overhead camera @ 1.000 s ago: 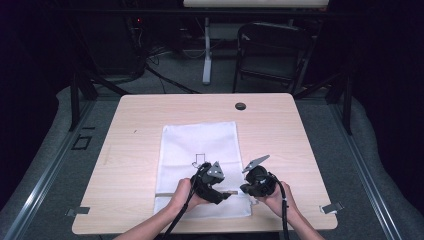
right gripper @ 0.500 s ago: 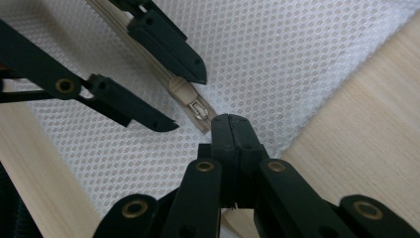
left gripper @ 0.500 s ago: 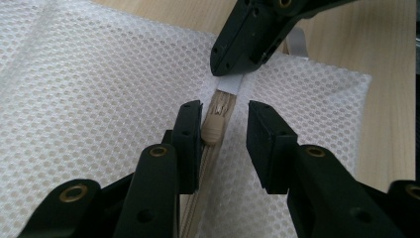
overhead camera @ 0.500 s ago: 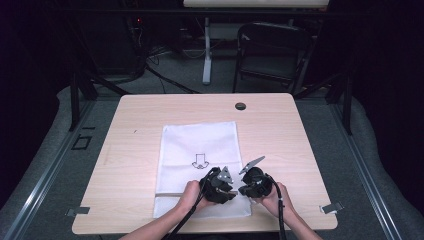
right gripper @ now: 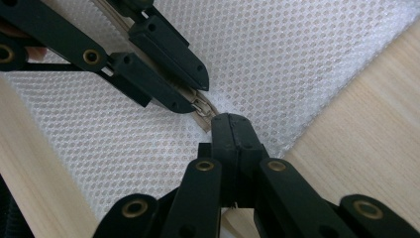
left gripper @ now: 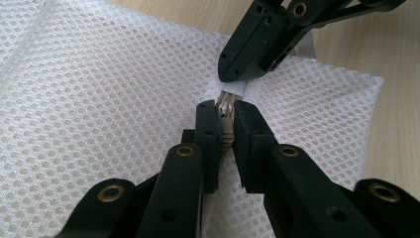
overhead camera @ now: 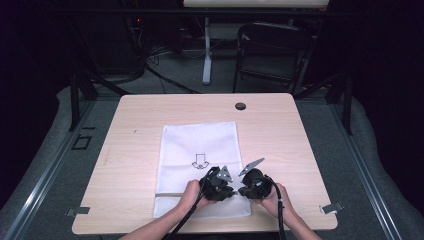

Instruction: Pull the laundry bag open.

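My left gripper (left gripper: pixel 225 111), having slid toward the right gripper (right gripper: pixel 230 121), has just closed its jaws on the zipper pull (left gripper: pixel 226 110) of the white mesh bag (overhead camera: pixel 200 150) near the table's (overhead camera: pixel 125 125) front edge, while the right one pinches the bag's fabric end, zip not yet drawn.

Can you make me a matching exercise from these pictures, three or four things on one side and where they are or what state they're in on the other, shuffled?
Column one:
1. left gripper
2. right gripper
3. black round cap
4. white mesh bag

Column two:
A. lies flat on the table, with an arrow printed on it
B. shut on the bag's fabric at the end of the zipper
C. sits on the wood near the table's far edge
D. jaws just closed around the zipper pull

Pairs: 1-D, 2-B, 3-C, 4-A
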Demonstrator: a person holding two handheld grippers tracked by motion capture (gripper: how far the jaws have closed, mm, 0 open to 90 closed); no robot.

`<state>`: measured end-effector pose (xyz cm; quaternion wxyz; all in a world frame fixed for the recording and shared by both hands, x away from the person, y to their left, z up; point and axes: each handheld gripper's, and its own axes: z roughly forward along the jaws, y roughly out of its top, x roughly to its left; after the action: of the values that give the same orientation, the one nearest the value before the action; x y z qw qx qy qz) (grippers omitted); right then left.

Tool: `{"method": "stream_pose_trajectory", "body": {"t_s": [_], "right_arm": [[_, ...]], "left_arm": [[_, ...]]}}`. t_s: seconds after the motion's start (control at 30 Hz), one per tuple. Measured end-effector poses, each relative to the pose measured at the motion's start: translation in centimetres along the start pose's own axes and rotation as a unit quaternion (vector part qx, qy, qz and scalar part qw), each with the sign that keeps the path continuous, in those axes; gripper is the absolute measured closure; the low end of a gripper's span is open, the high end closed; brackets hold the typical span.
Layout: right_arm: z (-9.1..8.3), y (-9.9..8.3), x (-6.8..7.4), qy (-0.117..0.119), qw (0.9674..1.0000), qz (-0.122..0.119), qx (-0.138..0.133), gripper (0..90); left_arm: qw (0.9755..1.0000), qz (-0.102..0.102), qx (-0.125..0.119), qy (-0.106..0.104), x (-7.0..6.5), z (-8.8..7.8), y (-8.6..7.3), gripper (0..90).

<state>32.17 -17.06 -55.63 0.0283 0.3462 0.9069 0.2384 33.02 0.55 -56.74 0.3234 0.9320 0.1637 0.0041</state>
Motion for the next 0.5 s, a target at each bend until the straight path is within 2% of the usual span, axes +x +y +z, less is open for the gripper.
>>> {"method": "stream_pose_trajectory", "body": {"t_s": [0.1,0.17,0.2,0.27,0.4,0.47,0.5], "right_arm": [[0.02,0.08,0.08,-0.006,1.0000,0.000,0.004,90.0],[0.03,0.09,0.09,-0.007,1.0000,0.000,0.004,90.0],[0.17,-0.02,0.17,-0.006,0.9999,0.011,-0.007,90.0],[0.07,0.03,0.06,-0.004,1.0000,0.007,-0.001,90.0],[0.04,0.10,0.12,-0.008,1.0000,0.000,0.005,90.0],[0.06,0.09,0.13,-0.009,0.9999,0.005,0.003,90.0],[0.19,0.03,0.19,-0.007,0.9999,0.013,-0.006,90.0]], "left_arm": [[1.0000,-0.003,-0.002,-0.002,-0.04,-0.03,0.00,81.6],[1.0000,-0.001,0.003,0.004,-0.12,-0.10,0.04,81.6],[1.0000,-0.002,0.002,0.002,-0.14,-0.09,0.02,81.6],[1.0000,-0.003,0.002,-0.002,-0.09,-0.14,0.01,81.7],[1.0000,0.004,0.004,0.003,-0.14,-0.19,0.05,81.7],[1.0000,0.006,0.006,0.003,-0.24,-0.20,0.08,81.7],[1.0000,0.005,0.006,0.003,-0.26,-0.19,0.10,81.8]]}}
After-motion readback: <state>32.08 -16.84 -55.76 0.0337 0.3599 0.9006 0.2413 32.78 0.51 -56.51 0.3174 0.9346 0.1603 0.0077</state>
